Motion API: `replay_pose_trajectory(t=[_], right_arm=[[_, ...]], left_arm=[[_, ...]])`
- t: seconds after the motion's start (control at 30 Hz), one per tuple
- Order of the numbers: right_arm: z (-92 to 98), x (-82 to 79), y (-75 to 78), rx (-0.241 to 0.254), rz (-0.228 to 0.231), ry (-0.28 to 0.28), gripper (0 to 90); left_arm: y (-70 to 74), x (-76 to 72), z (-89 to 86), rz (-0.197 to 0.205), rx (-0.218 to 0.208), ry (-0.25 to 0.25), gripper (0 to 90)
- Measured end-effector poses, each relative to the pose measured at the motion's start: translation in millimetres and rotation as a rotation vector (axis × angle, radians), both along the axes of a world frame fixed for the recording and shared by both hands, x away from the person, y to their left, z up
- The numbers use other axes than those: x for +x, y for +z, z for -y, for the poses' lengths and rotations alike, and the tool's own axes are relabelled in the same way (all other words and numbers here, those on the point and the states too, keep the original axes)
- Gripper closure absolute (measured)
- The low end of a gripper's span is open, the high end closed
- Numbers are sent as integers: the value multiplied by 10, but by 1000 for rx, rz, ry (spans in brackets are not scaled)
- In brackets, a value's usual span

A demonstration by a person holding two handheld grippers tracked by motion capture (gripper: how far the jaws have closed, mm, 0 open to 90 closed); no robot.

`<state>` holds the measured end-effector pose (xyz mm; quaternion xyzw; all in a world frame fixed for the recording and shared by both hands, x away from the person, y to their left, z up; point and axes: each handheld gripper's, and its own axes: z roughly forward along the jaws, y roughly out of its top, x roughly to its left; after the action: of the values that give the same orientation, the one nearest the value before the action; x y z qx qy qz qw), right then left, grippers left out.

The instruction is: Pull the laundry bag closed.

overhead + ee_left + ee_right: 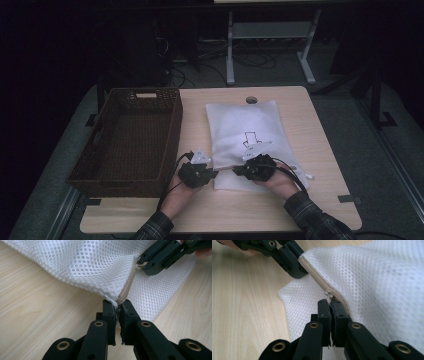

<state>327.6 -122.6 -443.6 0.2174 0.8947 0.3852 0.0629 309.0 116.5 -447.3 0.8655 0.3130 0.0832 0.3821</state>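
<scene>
Two grippers work one white mesh bag (247, 145) that lies flat on the tabletop (320, 150), right of a dark woven basket (130, 140) standing along the left edge. The bag's zippered end faces the near edge.

The left gripper (214, 173) has its fingers (110, 311) closed on the corner of the bag where the beige zipper tape (126, 288) ends, pinching fabric and tape together. The right gripper (236, 171) sits just beside it along the same seam; its fingers (324, 310) are closed on the small metal zipper pull (328, 294), which stands just clear of the fingertips.

The step in hand looks like drawing the slider along the zipper while the corner is anchored. To do it well, the left grip should hold firm and keep the tape taut and straight, so the slider meets no slack mesh. The right hand should pull along the line of the zipper, low and parallel to the tabletop, not upward, or the thin pull may slip from the fingers. A steady, even draw should keep mesh out of the teeth.
</scene>
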Motion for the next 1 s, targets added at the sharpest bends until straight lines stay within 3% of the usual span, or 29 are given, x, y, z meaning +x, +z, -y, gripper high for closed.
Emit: replay_pose_trajectory(t=[0.57, 1.0], right_arm=[[208, -41, 68, -10, 24, -44, 865], [617, -127, 71, -6, 28, -108, 865]], left_arm=[[3, 12, -35, 19, -1, 38, 839], [-24, 5, -15, 14, 8, 56, 835]])
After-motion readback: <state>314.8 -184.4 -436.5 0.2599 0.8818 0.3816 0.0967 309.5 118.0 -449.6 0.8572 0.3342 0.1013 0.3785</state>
